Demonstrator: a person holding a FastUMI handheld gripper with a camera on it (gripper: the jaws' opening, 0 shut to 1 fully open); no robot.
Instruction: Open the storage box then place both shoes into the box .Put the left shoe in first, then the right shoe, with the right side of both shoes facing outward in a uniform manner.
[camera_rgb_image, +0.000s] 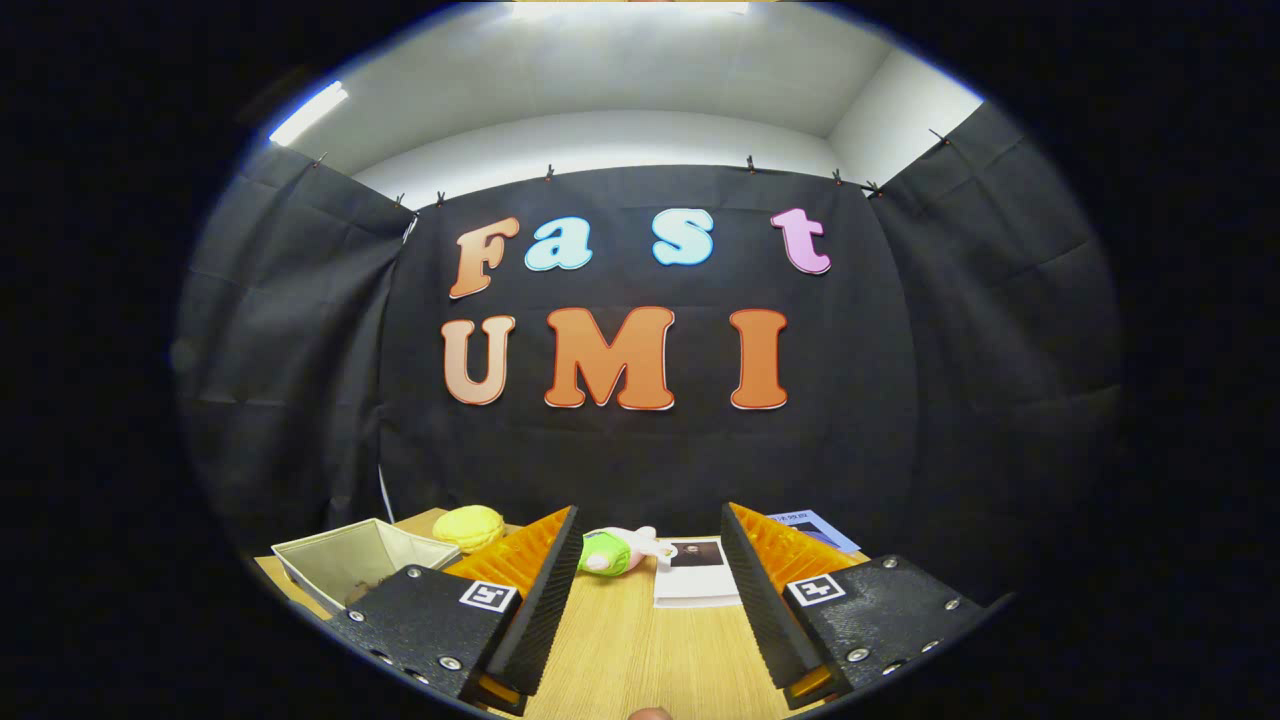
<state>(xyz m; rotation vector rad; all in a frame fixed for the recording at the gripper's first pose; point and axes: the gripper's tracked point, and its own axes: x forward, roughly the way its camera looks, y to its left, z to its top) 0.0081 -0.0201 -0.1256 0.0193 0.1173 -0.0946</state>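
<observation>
My gripper (648, 570) is held level above a wooden table (630, 650), its two fingers spread wide apart with nothing between them. Left of the left finger (535, 585) stands an open pale fabric box (360, 560) with slanted walls; its inside looks bare from here. Beyond the fingers, at the far edge of the table, lies a small green, pink and white soft item (612, 550); I cannot tell whether it is a shoe.
A yellow rounded soft thing (468, 527) lies behind the fabric box. A white booklet (697, 575) rests on the table between the fingertips and the wall, and a blue-covered booklet (815, 528) lies behind the right finger. Black cloth walls close off the booth.
</observation>
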